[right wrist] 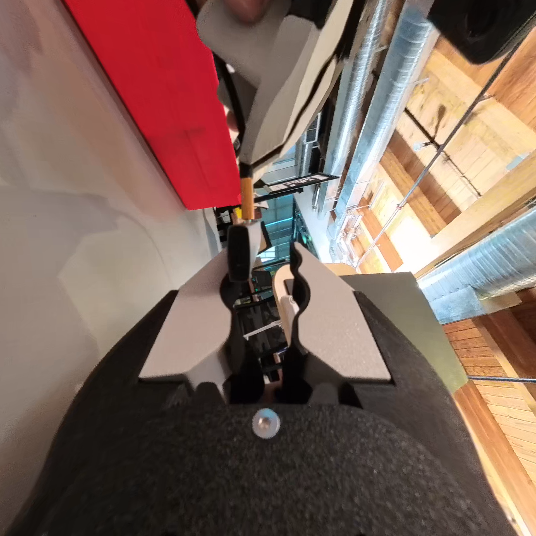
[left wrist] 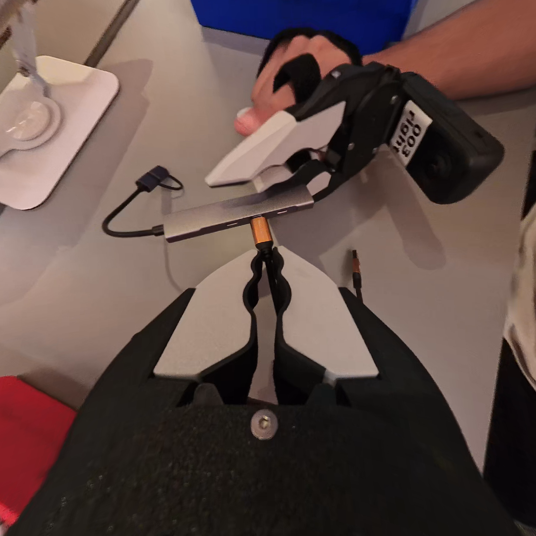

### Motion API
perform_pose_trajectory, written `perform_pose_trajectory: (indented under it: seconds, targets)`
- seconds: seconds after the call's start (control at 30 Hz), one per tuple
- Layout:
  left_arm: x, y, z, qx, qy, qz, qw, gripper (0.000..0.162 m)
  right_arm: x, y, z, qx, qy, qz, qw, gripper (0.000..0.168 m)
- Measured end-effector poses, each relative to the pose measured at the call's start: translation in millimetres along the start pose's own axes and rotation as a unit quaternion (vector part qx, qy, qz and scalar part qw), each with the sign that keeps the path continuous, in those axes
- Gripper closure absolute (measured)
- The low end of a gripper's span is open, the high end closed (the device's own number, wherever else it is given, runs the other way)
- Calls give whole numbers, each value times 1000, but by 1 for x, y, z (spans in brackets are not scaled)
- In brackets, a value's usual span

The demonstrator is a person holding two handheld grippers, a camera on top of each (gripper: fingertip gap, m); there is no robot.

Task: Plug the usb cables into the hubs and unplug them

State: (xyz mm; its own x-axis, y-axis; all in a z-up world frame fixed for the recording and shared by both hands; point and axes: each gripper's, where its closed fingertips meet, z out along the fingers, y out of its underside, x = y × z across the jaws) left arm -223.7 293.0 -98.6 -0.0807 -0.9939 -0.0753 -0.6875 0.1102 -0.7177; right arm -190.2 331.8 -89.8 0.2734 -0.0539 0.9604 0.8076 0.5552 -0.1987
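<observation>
Left gripper (left wrist: 265,255): closed on the black cable (left wrist: 272,278) just behind its orange plug (left wrist: 261,233). The plug is seated in a side port of the hub (left wrist: 232,217).

Hub: grey, slim, flat over the table (left wrist: 116,290). Whether it rests on the surface or is lifted cannot be told. A short black lead (left wrist: 121,214) runs from its left end to a dark connector (left wrist: 152,179) lying on the table.

Right gripper (left wrist: 232,182): held by a hand (left wrist: 290,78) in a black strap. One finger lies above the hub's right end and one below it; in the right wrist view (right wrist: 261,261) a gap is seen between the fingers, with the hub's dark end (right wrist: 238,255) against the left one. A firm clamp cannot be confirmed.

Second orange plug (left wrist: 356,266): loose on the table, right of the left gripper, apart from the hub.

Surface: pale grey table, matt, with soft shadows.

White tray (left wrist: 72,121): far left, bearing a round clear item.

Red block (left wrist: 26,429): near left. Blue panel (left wrist: 290,14): far edge.

Room, from the right wrist view, turned sideways: timber ceiling (right wrist: 464,174), silver ducts (right wrist: 406,72) and thin pipes; the background is blurred.
</observation>
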Motion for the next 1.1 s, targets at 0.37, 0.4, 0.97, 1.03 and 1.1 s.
perform_pose_trajectory:
  seconds: [0.37, 0.4, 0.97, 1.03, 1.1]
  targets:
    - [0, -4, 10, 26, 6, -14, 1000, 156, -8, 5, 4, -24, -24, 19, 999, 161]
    - [-3, -6, 12, 34, -1, -23, 999, 156, -8, 8, 5, -34, -24, 25, 999, 161]
    - [-10, 8, 38, 4, -27, -42, 999, 156, -17, 11, 9, -60, -27, -9, 998, 161]
    - [-7, 8, 36, 3, -20, -36, 999, 156, -15, 14, 9, -70, -25, -3, 997, 159]
    - [-2, 8, 34, -3, -12, -27, 1000, 156, -15, 19, 10, -79, -26, -3, 997, 157]
